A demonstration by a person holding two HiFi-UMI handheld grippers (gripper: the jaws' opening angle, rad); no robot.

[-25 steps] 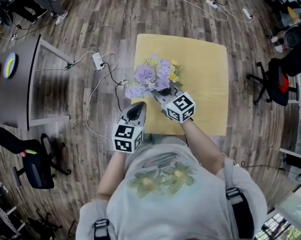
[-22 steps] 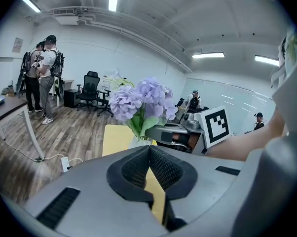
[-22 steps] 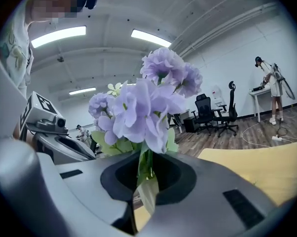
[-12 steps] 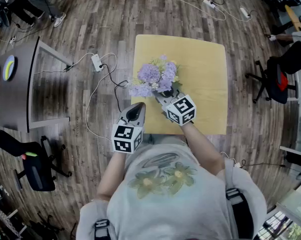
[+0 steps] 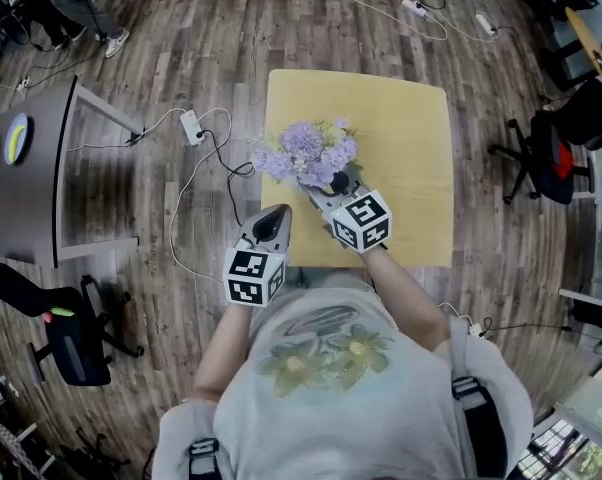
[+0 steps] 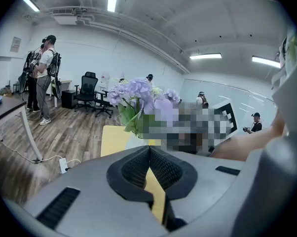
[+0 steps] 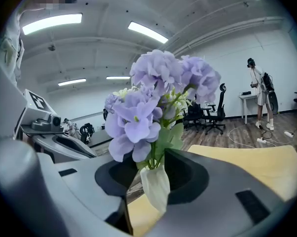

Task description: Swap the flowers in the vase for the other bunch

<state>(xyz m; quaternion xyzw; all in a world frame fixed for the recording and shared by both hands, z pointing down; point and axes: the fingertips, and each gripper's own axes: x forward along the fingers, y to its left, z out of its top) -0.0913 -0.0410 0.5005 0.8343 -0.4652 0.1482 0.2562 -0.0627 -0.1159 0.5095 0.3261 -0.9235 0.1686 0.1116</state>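
Right gripper [image 7: 152, 177] jaws, just opening, stand apart around the purple bunch [image 7: 158, 102]. Released off-balance between them, it may topple. Left gripper [image 6: 149, 155] jaws together, empty.

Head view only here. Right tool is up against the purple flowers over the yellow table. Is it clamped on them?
Observer: No. In the right gripper view the right tool has its jaws apart. They have just been opening. The white base of the purple flower bunch stands between them, and the pads do not look to be pressing on it.
Operator: Left tool?
Observer: The left gripper view shows the left tool with its jaws together and nothing between them. Only the yellow table shows beyond.
Operator: Bunch upright?
Observer: Roughly upright in the right gripper view, with the blooms above the jaws and green leaves just under them.
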